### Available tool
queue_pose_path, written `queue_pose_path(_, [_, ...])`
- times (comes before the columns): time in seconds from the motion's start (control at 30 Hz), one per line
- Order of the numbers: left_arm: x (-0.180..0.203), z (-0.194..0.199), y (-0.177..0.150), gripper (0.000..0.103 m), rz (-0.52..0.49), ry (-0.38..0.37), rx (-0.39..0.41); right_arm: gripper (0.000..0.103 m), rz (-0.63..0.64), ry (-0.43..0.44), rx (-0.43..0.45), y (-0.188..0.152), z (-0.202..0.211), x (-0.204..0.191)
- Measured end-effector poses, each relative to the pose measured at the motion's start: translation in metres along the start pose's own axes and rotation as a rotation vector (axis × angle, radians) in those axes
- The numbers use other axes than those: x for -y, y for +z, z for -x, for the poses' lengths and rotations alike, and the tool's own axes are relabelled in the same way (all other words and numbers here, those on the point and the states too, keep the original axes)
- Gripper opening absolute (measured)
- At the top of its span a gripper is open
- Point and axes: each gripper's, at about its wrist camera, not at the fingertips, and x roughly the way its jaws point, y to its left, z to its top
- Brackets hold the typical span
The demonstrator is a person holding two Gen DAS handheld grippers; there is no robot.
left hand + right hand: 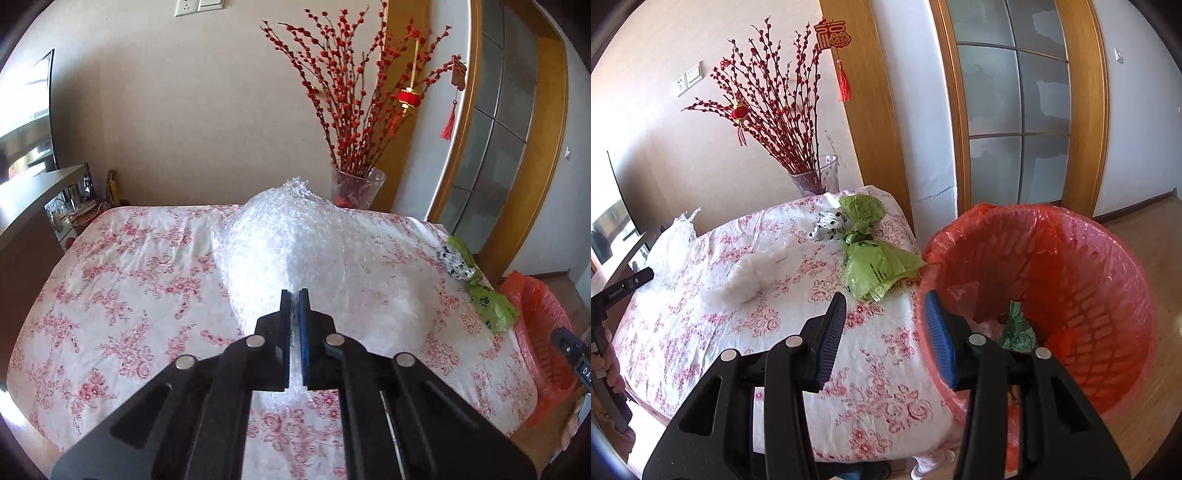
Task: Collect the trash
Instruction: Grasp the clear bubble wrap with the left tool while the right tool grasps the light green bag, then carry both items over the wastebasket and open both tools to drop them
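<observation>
The left gripper (294, 295) has its jaws pressed together on a pinched fold of the big, clear, crumpled sheet of bubble wrap (295, 243), which lies heaped in the middle of the tabletop under a white cloth printed with pink flowers (122, 280). The sheet looks very light, soft and springy: it should lift with no effort, but it is bulky, and it will likely trail and drag over the cloth and balloon back out once released. Its film is probably slick, so a thin fold could slide out of a loose pinch; a bunched ridge, such as the one now between the jaws, is the sounder place to hold.

The right gripper (886, 325) has its jaws standing apart with nothing between them, hovering over the table's edge next to the round red plastic lattice waste basket lined with a thin red bag (1071, 258). Some scraps already lie at its bottom. Its mouth looks wide enough for the sheet if this is squashed in.

On the far right corner of the cloth lie a crumpled thin green plastic bag (871, 266) and, touching it, a small black-and-white spotted wad (827, 225). Both look limp and weightless, best pinched at a raised crease. Behind stands a clear glass vase of stiff red-budded branches (356, 188); it is fragile and close to the sheet's far end.
</observation>
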Motion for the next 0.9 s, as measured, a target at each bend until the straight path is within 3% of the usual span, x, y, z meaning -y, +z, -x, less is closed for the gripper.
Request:
queue_pose_path(0.3, [-0.026, 0.001, 0.005, 0.006, 0.028, 0.021, 0.006, 0.04, 0.035, -0.033, -0.074, 0.031, -0.068, -0.028])
queue_pose_path(0.6, [-0.024, -0.003, 0.004, 0.006, 0.015, 0.004, 0.0, 0.04, 0.104, -0.133, -0.201, 0.023, -0.114, -0.034])
queue_pose_path(0.63, [-0.023, -0.003, 0.003, 0.006, 0.013, 0.002, -0.001, 0.036, 0.11, -0.132, -0.221, 0.02, -0.117, -0.034])
queue_pose_path(0.67, [-0.021, -0.004, 0.003, 0.006, 0.011, -0.001, -0.002, 0.025, 0.12, -0.134, -0.236, 0.018, -0.12, -0.035])
queue_pose_path(0.7, [-0.02, -0.004, 0.003, 0.006, 0.01, -0.004, -0.003, 0.006, 0.128, -0.134, -0.229, 0.017, -0.12, -0.037])
queue_pose_path(0.73, [-0.018, -0.004, 0.003, 0.006, 0.008, -0.007, -0.004, 0.002, 0.128, -0.128, -0.235, 0.016, -0.119, -0.037])
queue_pose_path(0.9, [-0.007, 0.003, 0.002, 0.006, -0.014, -0.033, 0.007, 0.001, 0.093, -0.107, -0.149, 0.018, -0.083, -0.033])
